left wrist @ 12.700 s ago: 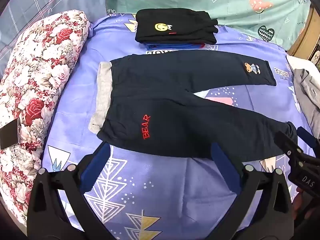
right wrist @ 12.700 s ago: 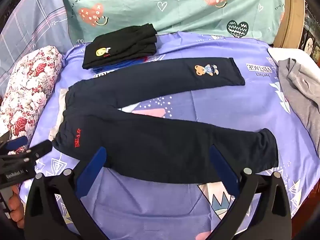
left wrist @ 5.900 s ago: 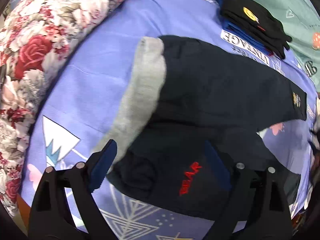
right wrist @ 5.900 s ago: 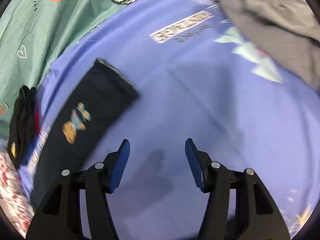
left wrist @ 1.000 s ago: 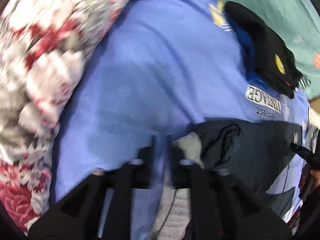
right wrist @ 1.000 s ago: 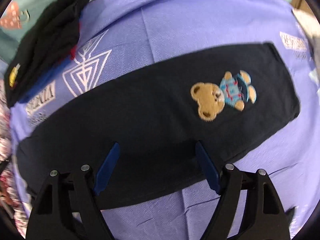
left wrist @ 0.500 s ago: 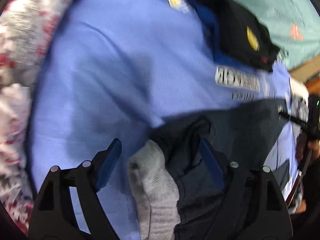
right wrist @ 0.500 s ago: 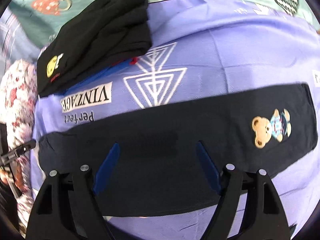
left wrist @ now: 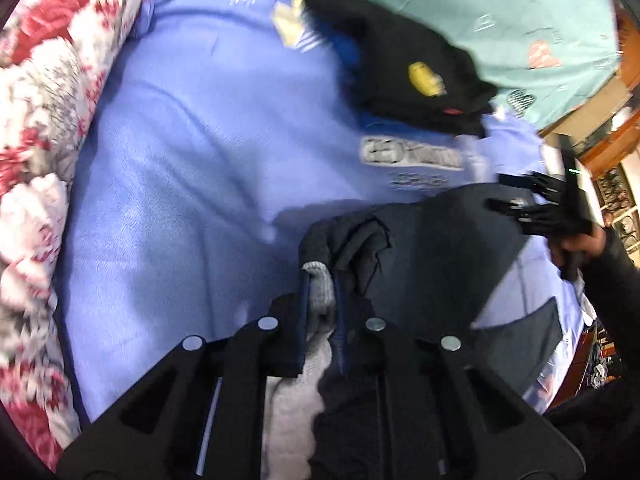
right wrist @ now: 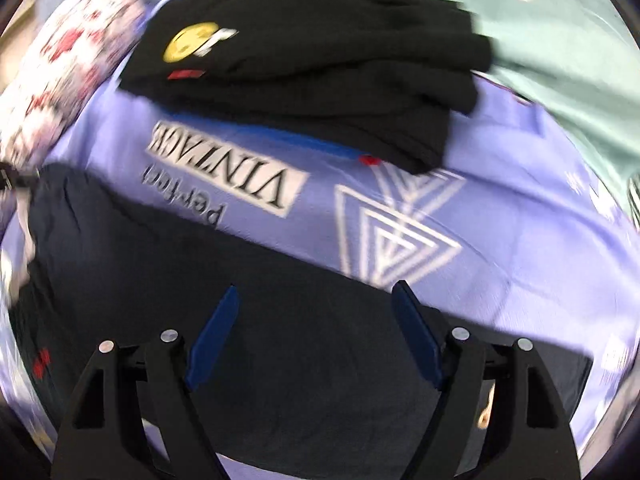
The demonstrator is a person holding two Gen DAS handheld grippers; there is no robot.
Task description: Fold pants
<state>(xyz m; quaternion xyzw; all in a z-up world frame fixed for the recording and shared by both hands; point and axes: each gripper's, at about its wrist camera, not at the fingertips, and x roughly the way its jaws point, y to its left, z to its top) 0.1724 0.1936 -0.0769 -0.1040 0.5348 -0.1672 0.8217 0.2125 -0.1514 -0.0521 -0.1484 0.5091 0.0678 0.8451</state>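
Note:
The dark navy pants [left wrist: 448, 248] lie on the purple bedsheet [left wrist: 192, 168], doubled lengthwise. My left gripper [left wrist: 319, 292] is shut on their grey waistband [left wrist: 318, 284], with cloth bunched just beyond it. In the right wrist view the pants [right wrist: 168, 280] stretch across the lower frame under my right gripper [right wrist: 316, 300], which is open just above the cloth, near its far edge. The right gripper also shows in the left wrist view [left wrist: 536, 204], over the pants' far part.
A stack of folded black clothes with a yellow smiley [right wrist: 320, 64] lies beyond the pants, near the teal pillow [left wrist: 500, 12]. A floral pillow [left wrist: 44, 92] borders the left side. Wooden furniture [left wrist: 600, 136] stands at the right.
My left gripper has shut on the grey waistband after standing open around it. My right gripper has moved left along the pants and closer to the black stack; the bear patch is now out of sight.

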